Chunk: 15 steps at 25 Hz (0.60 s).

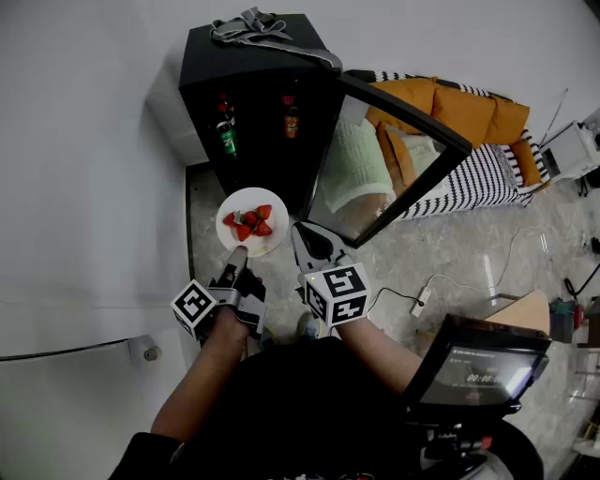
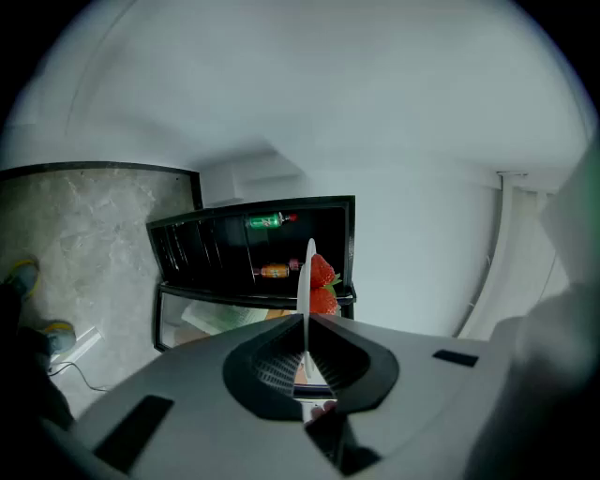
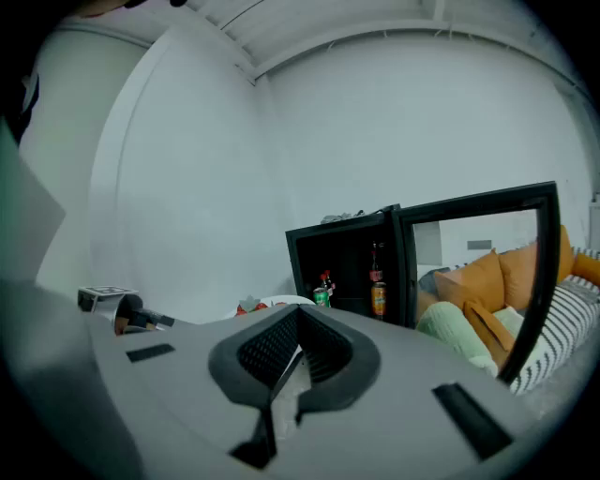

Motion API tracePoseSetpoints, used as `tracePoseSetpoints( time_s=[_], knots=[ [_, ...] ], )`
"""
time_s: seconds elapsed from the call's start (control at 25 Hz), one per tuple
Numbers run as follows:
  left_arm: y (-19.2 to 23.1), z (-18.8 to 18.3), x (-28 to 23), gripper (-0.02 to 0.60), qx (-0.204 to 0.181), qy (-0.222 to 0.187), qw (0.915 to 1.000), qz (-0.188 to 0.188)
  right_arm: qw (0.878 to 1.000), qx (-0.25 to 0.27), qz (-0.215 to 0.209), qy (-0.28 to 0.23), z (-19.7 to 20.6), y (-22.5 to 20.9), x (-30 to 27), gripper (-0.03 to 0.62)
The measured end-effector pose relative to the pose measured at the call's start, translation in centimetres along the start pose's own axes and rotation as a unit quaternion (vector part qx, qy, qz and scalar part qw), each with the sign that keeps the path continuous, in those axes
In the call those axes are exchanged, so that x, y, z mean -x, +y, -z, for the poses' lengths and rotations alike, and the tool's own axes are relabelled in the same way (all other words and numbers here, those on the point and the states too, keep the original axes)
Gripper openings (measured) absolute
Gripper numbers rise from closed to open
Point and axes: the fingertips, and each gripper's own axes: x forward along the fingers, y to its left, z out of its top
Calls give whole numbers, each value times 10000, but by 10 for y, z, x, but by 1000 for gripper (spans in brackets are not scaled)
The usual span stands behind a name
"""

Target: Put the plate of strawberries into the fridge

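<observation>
A white plate (image 1: pixel 240 206) with several red strawberries (image 1: pixel 251 222) is held level in front of the open black mini fridge (image 1: pixel 253 84). My left gripper (image 1: pixel 236 251) is shut on the plate's near rim. In the left gripper view the plate (image 2: pixel 307 272) shows edge-on between the jaws, with the strawberries (image 2: pixel 322 282) beside it and the fridge (image 2: pixel 216 248) behind. My right gripper (image 1: pixel 307 236) hangs to the right of the plate, shut and holding nothing. Its own view shows the plate (image 3: pixel 277 302) low on the left and the fridge (image 3: pixel 347 267) ahead.
The fridge's glass door (image 1: pixel 403 159) stands swung open to the right. Bottles (image 1: pixel 227 133) and a can stand on its shelves. A grey cloth (image 1: pixel 251 26) lies on top. A sofa with orange cushions (image 1: pixel 464 111) is at the right, a cable (image 1: pixel 422 298) on the floor, a white wall at the left.
</observation>
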Motion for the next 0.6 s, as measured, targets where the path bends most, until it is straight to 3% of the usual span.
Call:
tracePoseSetpoints(
  time_s=[0.6],
  knots=[
    [-10,1,0,17,119,-207,9996,151,9999,-15,42,-125,-1,3,16,5]
  ],
)
